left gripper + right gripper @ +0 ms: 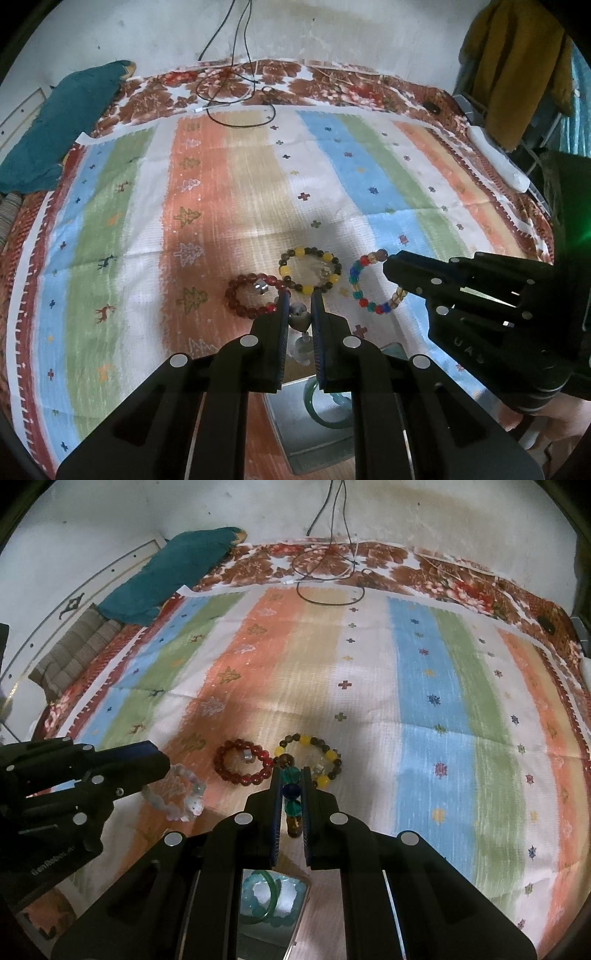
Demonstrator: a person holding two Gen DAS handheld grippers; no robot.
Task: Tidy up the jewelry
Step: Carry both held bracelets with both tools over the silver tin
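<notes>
Both my hand-held grippers clamped on bracelets over the striped cloth [258,177].
L hand-held gripper [300,312] pinches clear bracelet [177,794], R hand-held gripper [291,790] multicolor bracelet [369,284]; tray [295,915] w/ green bangle [273,897] half hidden under fingers.

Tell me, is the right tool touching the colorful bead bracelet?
Touching. The right wrist view shows the right tool shut on the colorful bead bracelet, with its green and blue beads pinched between the two fingers.
</notes>
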